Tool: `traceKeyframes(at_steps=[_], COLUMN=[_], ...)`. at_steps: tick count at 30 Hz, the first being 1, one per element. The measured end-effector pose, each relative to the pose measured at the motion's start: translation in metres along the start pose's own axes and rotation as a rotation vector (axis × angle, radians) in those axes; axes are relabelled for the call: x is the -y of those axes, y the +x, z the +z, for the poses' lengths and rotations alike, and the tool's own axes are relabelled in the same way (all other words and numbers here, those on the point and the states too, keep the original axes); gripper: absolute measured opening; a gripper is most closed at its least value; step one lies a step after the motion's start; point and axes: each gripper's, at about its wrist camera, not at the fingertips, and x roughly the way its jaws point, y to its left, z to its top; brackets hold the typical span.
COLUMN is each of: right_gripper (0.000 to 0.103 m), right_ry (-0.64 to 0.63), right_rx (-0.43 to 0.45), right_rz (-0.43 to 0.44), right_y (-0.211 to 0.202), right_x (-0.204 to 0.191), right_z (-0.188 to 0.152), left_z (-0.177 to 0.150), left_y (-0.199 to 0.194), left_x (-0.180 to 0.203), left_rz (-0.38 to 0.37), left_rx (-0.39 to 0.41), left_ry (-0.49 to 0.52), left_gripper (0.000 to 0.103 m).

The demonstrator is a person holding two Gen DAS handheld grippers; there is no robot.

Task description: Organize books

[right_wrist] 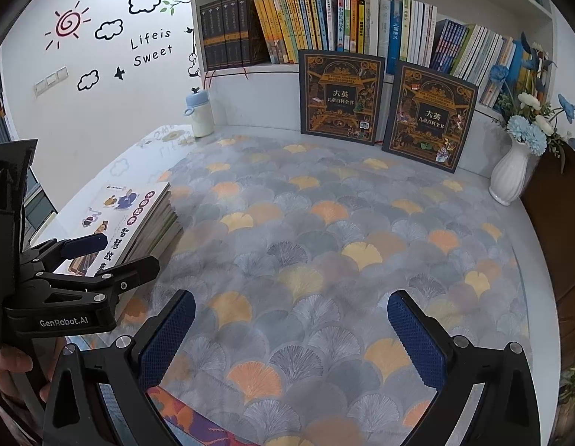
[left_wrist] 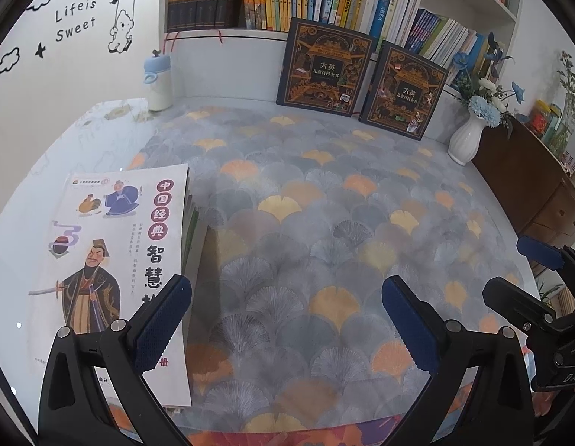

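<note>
Bookshelf: packed with upright spines along the back wall, probably where loose books end up.
Desk: its fan-leaf cover lies bare across the middle, so there is room to work.
Dark encyclopedias: two large ornate volumes propped against the shelf base, side by side, likely too tall for the row behind them.
Stack of books: flat at the desk's left edge, squared up; the white top cover shows a cartoon swordsman, a rooster and red-circled characters.
Left gripper: spread wide, empty, just right of the stack, judged ready to reach it.
Right gripper: spread wide, empty, over bare cover.
</note>
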Motion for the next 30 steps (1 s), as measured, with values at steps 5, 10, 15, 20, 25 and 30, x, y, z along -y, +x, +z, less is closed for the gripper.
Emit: traceKeyframes(at_steps=[5, 10, 15, 20, 25, 30], right_gripper=[0.103, 0.103, 0.103, 0.103, 0.103, 0.103], right_ry=[0.002, -0.002, -0.014, -0.01, -0.001, 0.005], right_rx=[0.0, 0.004, 0.004, 0.007, 0.005, 0.006], right_rz=[-0.004, -0.004, 0.005, 0.008, 0.012, 0.015], right_y=[-0.0012, -0.0025, -0.0037, -0.0045, -0.0039, -0.0048], right_x=[-0.0011, -0.0022, -0.004, -0.004, -0.0023, -0.0016], right_z=[-0.0019, -0.003, -0.003, -0.0026, -0.0025, -0.0023], left_z=[-0.0005, -0.0004, -0.0021, -0.0029, -0.0035, -0.0031], left_y=[-0.0021, -0.0026, -0.0038, -0.0047, -0.0045, -0.004], left_x=[-0.0008, -0.0002, 0.0026, 0.0038, 0.0054, 0.0058], left_rz=[0.005, 0.005, -0.012, -0.014, -0.013, -0.034], left_rx=[0.007, 0.007, 0.003, 0.004, 0.002, -0.006], left_ry=[0.001, 0.0, 0.003, 0.002, 0.005, 0.002], left_gripper=[0.102, 0.102, 0.102, 0.102, 0.102, 0.102])
